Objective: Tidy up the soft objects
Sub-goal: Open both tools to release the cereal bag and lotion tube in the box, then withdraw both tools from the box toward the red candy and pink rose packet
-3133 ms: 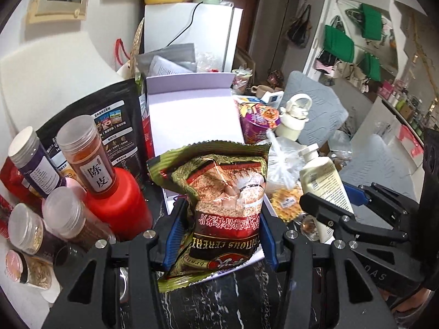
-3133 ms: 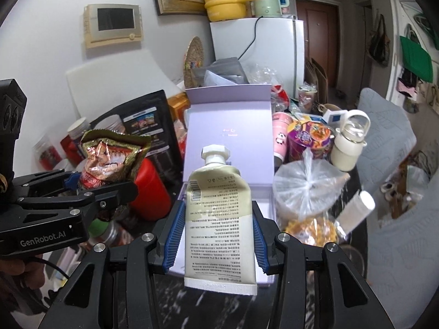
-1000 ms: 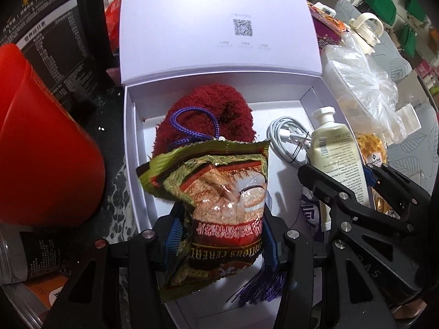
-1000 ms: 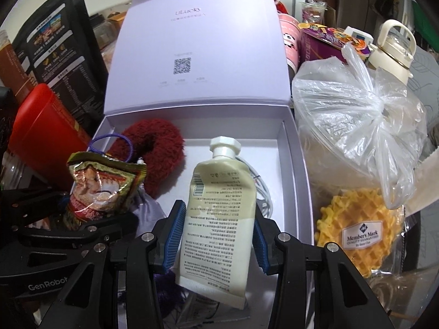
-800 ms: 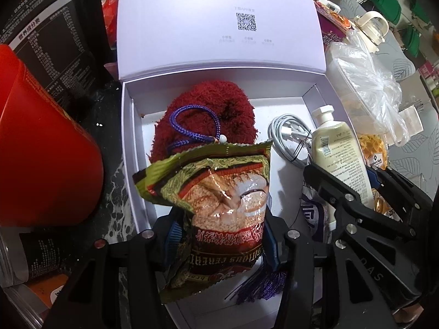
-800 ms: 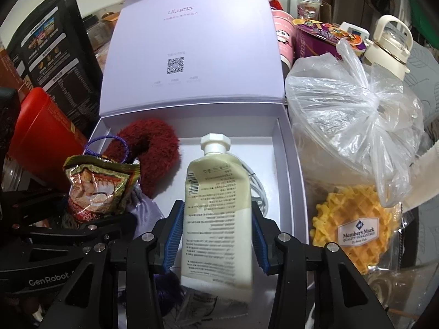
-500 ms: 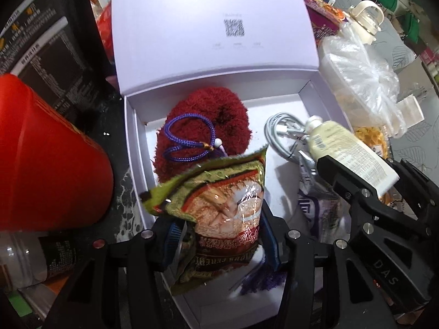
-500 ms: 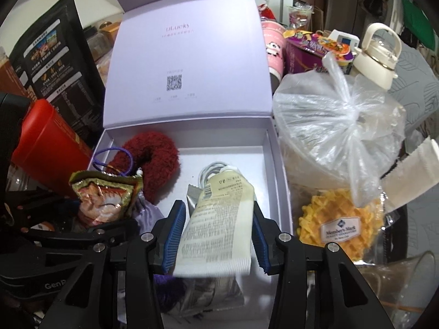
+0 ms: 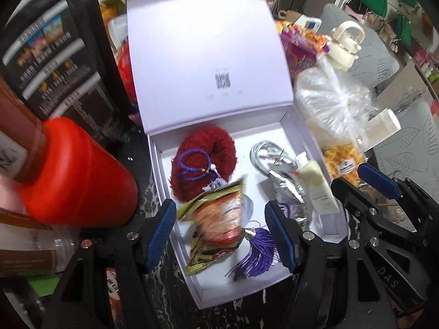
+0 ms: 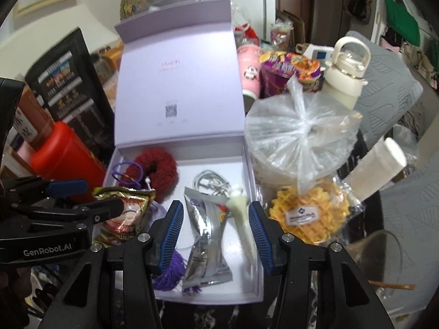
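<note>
An open lilac box point(image 9: 175, 192) point(image 10: 179, 161) holds a dark red fluffy scrunchie point(image 9: 204, 148) point(image 10: 157, 168), a purple cord with a tassel point(image 9: 255, 260), a grey cable point(image 9: 264, 156) and a silver pouch point(image 10: 204, 233). My left gripper point(image 9: 221, 233) is open; the cereal snack packet point(image 9: 219, 224) point(image 10: 123, 213) lies blurred between its jaws, inside the box. My right gripper point(image 10: 215, 230) is open; the cream lotion tube point(image 10: 242, 219) point(image 9: 315, 186) lies on the pouch between its jaws.
A red jar point(image 9: 74, 175) and a black bag point(image 9: 52, 63) stand left of the box. On the right are a tied plastic bag point(image 10: 299, 142), a packed waffle point(image 10: 310, 211), a white tube point(image 10: 376, 170) and a cream bottle point(image 10: 347, 71).
Both grippers have opened and pulled back. The snack packet and the lotion tube have dropped from them into the box.
</note>
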Demonstrator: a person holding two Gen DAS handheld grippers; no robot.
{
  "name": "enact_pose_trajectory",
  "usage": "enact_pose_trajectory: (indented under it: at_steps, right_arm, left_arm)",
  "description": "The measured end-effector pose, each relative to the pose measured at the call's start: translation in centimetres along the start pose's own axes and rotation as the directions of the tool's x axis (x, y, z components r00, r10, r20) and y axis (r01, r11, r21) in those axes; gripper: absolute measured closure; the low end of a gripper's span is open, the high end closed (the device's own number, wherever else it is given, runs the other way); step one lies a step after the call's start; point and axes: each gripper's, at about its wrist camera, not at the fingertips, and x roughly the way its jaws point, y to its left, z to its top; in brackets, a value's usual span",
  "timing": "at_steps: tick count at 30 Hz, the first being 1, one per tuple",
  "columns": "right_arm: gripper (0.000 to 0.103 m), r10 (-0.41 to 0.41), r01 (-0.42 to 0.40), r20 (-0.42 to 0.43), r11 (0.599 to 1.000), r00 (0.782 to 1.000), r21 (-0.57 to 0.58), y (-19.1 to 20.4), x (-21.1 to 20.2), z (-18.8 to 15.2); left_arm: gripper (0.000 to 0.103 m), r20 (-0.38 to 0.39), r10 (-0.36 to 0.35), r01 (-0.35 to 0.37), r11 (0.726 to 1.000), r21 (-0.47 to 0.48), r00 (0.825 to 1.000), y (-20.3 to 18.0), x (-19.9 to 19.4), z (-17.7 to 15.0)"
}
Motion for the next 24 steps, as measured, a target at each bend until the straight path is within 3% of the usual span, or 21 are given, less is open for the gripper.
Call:
enact_pose_trajectory:
  at_steps: [12,24]
  right_arm:
    - [0.054,-0.013,0.015,0.122,1.0,0.992,-0.015,1.0,-6.8,1.2]
    - [0.054,-0.032,0.039,0.228,0.999,0.973,-0.026,2.4,-13.4,1.2]
  left_arm:
    - [0.036,0.127,-0.008,0.005,1.0,0.018,0.992,-1.0,-7.3,0.0]
    - [0.036,0.262,-0.02,0.008,0.999,0.046,0.965,-1.8,-14.5,-1.0]
